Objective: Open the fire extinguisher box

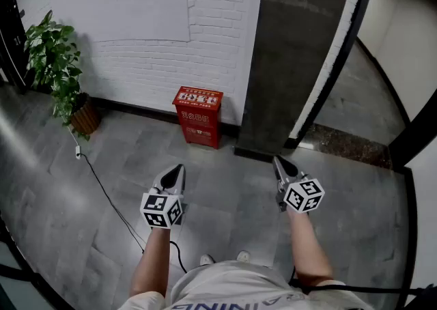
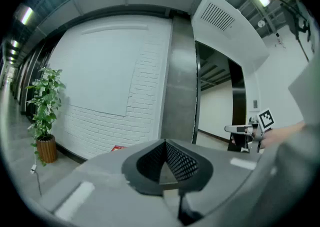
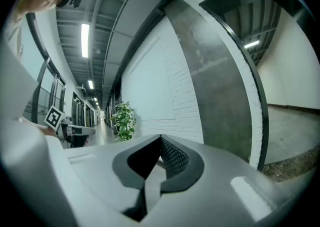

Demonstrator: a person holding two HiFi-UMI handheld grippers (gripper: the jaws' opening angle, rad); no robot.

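Forearms of the person entered from the lower edge of the head view, each hand carrying 1 gripper over the grey floor [image 1: 225,199]. Left gripper [image 1: 179,167]: its 2 jaws were closed tip to tip, with nothing held between them. Right gripper [image 1: 276,160]: its 2 jaws were likewise closed and empty. The 2 grippers were held side by side and apart, both pointing forward towards the wall.

Fire extinguisher box [image 1: 199,116]: a red box that stood on the floor against the white brick wall [image 1: 136,22], just beside the dark pillar [image 1: 293,56]. It lay ahead of the left gripper and slightly to that gripper's right; it lay ahead of the right gripper and to that gripper's left. It was well apart from both, and neither gripper touched it. In the left gripper view only a small red corner of it [image 2: 118,148] showed above that gripper's body.

Potted plant [image 1: 58,69]: stood far to the left of the left gripper, by the same wall. A dark cable [image 1: 102,189] ran across the floor to the left of the left gripper.
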